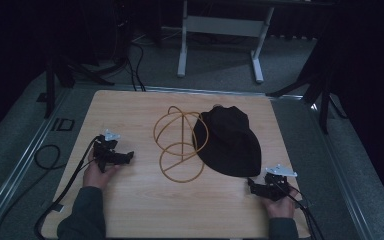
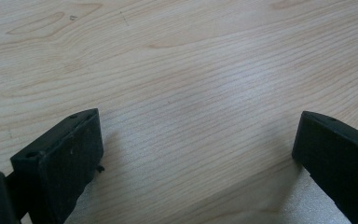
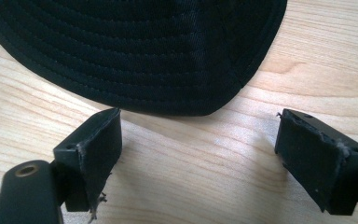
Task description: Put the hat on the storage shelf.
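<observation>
A black fabric hat [image 1: 228, 141] lies flat on the right half of the wooden table [image 1: 130, 200]. Beside it on its left stands a gold wire hat stand [image 1: 181, 144] made of rings and a post. My right gripper [image 1: 252, 185] is open at the table's front right, just short of the hat's brim [image 3: 135, 60], with bare wood between its jaws. My left gripper [image 1: 129, 157] rests open at the left of the table, pointing right toward the stand; bare wood [image 2: 191, 116] lies between its fingers [image 2: 65, 158].
Cables trail from both grippers off the table's front edge [image 1: 180, 235]. A black cable loop [image 1: 47, 156] lies on the floor at the left. White desk legs [image 1: 220, 45] and dark tripod legs [image 1: 310, 90] stand beyond the table's far edge.
</observation>
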Demonstrator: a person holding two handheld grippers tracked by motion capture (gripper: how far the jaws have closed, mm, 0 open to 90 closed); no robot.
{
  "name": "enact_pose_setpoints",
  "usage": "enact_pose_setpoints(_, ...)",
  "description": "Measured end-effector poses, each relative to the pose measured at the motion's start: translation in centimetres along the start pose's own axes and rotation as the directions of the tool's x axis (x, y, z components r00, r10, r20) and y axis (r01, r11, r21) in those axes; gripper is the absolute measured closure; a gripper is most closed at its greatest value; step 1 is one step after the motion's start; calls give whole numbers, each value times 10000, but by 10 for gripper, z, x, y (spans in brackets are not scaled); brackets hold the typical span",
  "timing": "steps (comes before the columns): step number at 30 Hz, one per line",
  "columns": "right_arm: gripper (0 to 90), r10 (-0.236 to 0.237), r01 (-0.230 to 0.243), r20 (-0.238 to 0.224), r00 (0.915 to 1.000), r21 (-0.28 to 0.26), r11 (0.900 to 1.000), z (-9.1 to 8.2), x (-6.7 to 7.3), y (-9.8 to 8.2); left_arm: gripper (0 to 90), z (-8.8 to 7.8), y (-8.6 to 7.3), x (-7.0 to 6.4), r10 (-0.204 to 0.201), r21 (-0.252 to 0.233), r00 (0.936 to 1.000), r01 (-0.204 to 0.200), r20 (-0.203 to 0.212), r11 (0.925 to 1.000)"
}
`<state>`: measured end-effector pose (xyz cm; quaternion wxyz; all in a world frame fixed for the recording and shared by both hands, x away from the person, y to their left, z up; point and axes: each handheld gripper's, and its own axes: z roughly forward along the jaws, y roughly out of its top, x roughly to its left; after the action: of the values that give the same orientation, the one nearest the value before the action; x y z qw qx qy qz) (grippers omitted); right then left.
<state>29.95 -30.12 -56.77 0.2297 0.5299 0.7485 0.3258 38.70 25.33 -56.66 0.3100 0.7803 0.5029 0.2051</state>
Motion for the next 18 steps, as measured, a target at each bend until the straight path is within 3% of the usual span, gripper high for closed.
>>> enact_pose_setpoints(13,168,-186,189,-215,9996,148,9997,-1,-1,1,20,0,0,0,-17,7,10000,17,8,10000)
enact_pose_setpoints(15,241,-296,303,-324,9990,221,9993,-2,-2,2,20,0,0,0,-17,7,10000,17,7,10000)
enact_pose_setpoints(18,366,-779,824,-852,9933,509,9953,-8,-6,5,20,0,0,0,-17,9,10000,17,8,10000)
